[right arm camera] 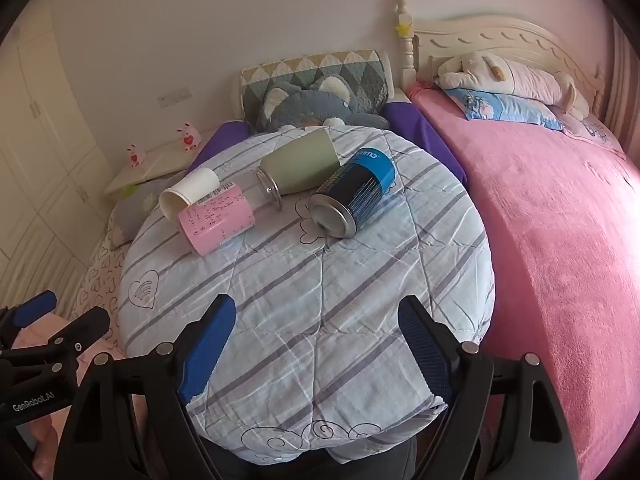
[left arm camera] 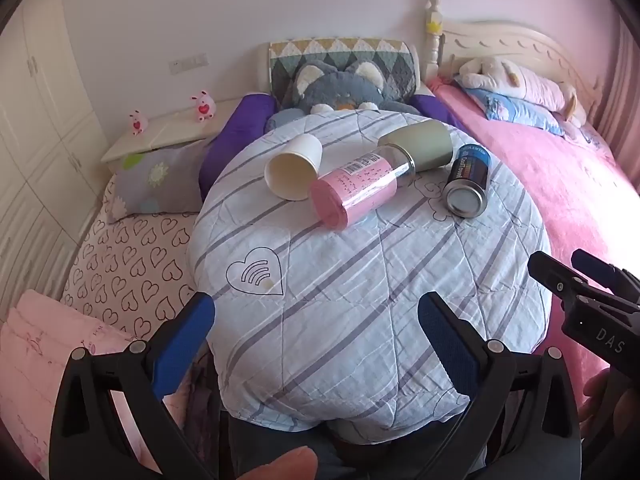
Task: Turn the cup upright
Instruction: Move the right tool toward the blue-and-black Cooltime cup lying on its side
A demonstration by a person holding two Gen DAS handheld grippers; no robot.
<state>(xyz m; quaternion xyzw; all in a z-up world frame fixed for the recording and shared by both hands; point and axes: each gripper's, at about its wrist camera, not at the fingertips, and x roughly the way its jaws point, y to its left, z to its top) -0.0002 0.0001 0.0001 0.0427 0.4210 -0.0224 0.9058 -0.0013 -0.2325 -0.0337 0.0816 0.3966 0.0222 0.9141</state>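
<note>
On the far left of the striped quilt (left arm camera: 360, 280), the white paper cup (left arm camera: 294, 166) is seen lying on its side, mouth turned toward the near edge, touching the pink bottle (left arm camera: 356, 188). Both the left claw (left arm camera: 316, 332) and the right claw (right arm camera: 318, 340) are held released, well apart from it. The thin wall is best pinched lightly near the rim, then tipped onto its base without nudging the bottle.

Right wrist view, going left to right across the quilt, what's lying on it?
White paper cup → pink-labelled clear bottle → green cup → blue spray can, all on their sides on the striped quilt.
</note>
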